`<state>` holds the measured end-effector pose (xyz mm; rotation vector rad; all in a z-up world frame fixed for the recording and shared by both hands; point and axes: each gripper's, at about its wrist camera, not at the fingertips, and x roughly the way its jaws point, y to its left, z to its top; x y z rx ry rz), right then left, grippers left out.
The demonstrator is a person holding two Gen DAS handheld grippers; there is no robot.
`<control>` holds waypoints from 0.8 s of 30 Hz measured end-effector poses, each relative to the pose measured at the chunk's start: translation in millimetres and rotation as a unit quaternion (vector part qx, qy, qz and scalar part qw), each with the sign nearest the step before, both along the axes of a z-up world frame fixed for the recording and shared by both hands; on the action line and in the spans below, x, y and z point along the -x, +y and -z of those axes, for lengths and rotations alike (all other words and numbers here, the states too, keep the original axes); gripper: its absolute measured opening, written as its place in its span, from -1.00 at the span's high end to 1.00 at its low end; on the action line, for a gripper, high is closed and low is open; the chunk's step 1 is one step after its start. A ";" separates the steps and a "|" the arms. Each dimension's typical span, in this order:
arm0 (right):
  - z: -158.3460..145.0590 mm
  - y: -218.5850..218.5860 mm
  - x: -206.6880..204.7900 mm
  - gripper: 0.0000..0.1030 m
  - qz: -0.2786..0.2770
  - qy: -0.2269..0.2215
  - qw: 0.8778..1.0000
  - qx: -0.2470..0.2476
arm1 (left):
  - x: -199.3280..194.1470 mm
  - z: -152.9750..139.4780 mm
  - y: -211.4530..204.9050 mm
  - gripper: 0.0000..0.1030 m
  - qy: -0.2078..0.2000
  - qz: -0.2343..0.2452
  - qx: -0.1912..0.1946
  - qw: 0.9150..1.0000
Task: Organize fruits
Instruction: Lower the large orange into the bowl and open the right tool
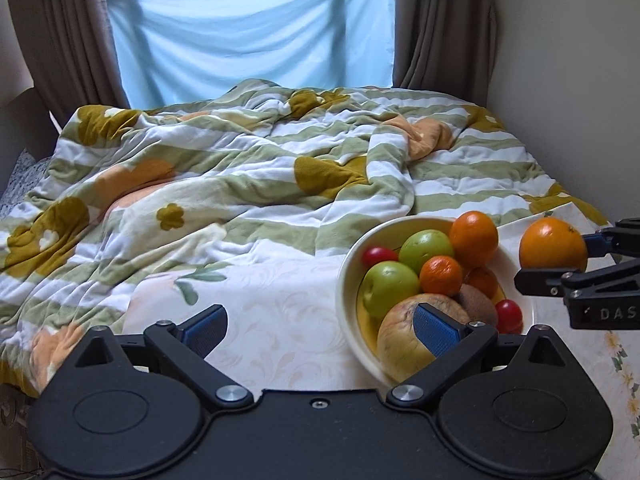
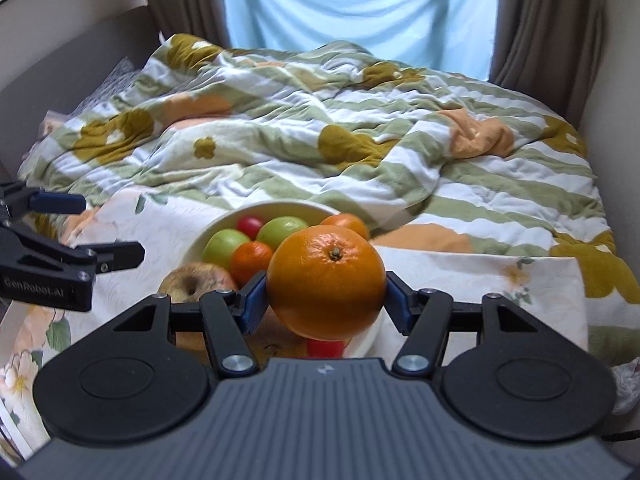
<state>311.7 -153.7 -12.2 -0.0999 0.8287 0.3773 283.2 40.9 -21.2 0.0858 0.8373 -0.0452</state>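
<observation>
A cream bowl [image 1: 345, 280] on a floral cloth holds green apples [image 1: 388, 286], small oranges [image 1: 473, 238], red cherry tomatoes [image 1: 509, 314], a kiwi and a large yellowish apple [image 1: 400, 336]. My right gripper [image 2: 326, 300] is shut on a big orange [image 2: 325, 280] and holds it above the bowl's [image 2: 240, 216] near right rim; the orange also shows in the left wrist view [image 1: 552, 245]. My left gripper [image 1: 320, 326] is open and empty, its right finger over the bowl's near edge. It shows at left in the right wrist view [image 2: 106, 228].
A rumpled green-striped quilt [image 1: 240, 168] covers the bed behind the cloth [image 1: 272, 312]. A wall stands at right, curtains [image 1: 440, 24] and a blue-covered window at the back.
</observation>
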 end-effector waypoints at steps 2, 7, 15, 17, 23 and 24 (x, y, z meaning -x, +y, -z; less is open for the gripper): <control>8.5 6.2 3.2 -0.47 -0.009 0.004 1.000 0.003 | 5.9 2.2 3.0 -0.97 0.002 -0.004 -0.001 1.000; 29.8 15.3 13.4 -0.47 -0.030 0.002 0.999 0.016 | 18.3 7.3 7.4 -0.97 0.006 -0.010 0.002 1.000; 50.2 25.2 32.6 -0.47 -0.081 -0.030 0.995 0.048 | 27.5 13.2 6.4 -0.97 0.011 -0.009 0.007 1.000; 53.8 28.9 34.8 -0.47 -0.091 -0.037 0.993 0.060 | 28.2 13.5 5.7 -0.97 0.012 -0.009 0.007 1.000; 63.2 38.8 44.7 -0.53 -0.127 -0.074 0.982 0.116 | 30.3 13.1 7.0 -0.96 0.014 -0.010 0.015 1.000; 63.8 40.8 46.6 -0.58 -0.132 -0.078 0.980 0.127 | 30.7 12.9 6.9 -0.96 0.014 -0.010 0.016 1.000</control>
